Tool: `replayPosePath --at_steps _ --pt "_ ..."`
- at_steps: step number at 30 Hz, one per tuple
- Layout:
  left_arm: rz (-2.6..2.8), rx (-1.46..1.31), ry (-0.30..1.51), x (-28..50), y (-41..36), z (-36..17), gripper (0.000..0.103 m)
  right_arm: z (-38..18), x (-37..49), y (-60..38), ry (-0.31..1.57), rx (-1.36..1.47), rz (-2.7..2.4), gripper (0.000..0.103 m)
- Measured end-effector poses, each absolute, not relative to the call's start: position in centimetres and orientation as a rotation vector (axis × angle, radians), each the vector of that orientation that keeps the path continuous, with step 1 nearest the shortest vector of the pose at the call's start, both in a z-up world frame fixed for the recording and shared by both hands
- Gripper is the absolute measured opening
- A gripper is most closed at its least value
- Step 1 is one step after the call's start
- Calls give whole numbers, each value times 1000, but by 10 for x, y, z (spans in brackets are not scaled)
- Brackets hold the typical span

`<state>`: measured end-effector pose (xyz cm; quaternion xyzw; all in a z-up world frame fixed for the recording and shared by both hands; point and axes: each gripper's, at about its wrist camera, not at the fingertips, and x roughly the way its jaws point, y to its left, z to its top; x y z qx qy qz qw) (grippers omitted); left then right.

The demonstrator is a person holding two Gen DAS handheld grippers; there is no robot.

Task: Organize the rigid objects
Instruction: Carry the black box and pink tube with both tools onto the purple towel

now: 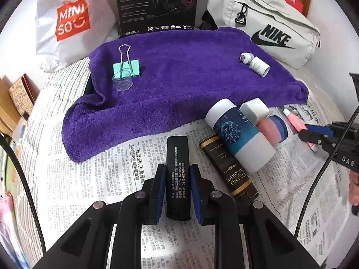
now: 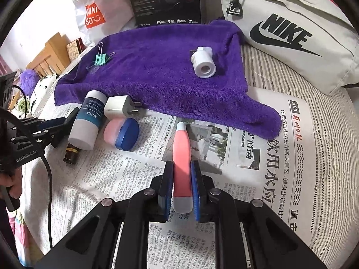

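My left gripper (image 1: 177,170) is shut on a black flat case (image 1: 177,157) with white print, over the newspaper (image 1: 112,179). My right gripper (image 2: 182,170) is shut on a pink tube (image 2: 181,152) with a white cap; it also shows at the right of the left wrist view (image 1: 296,123). A purple towel (image 1: 179,78) lies beyond, holding a mint binder clip (image 1: 126,67), a clear small cup (image 1: 123,84) and two small white cylinders (image 1: 259,67). Beside the towel lie a white-and-blue bottle (image 1: 237,134), a white charger plug (image 1: 254,109), a pink-and-blue round case (image 1: 272,130) and a brown bottle (image 1: 228,170).
A white Nike bag (image 1: 269,24) sits at the back right, a black Edifier box (image 1: 157,4) at the back middle, and a white Miniso bag (image 1: 71,20) at the back left. Striped bedding (image 2: 325,157) lies under the newspaper. Wooden furniture (image 2: 51,53) stands at the left.
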<state>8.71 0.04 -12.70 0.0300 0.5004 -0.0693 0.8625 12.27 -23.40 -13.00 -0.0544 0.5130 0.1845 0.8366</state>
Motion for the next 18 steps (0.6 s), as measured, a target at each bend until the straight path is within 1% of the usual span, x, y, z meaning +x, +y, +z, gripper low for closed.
replayPosePath --at_steps 9,18 --pt "-160 26 1066 85 6 -122 21 -124 124 -235 1116 -122 383 15" --pt "-190 -47 1055 86 29 -109 21 -110 120 -235 1110 -93 417 15"
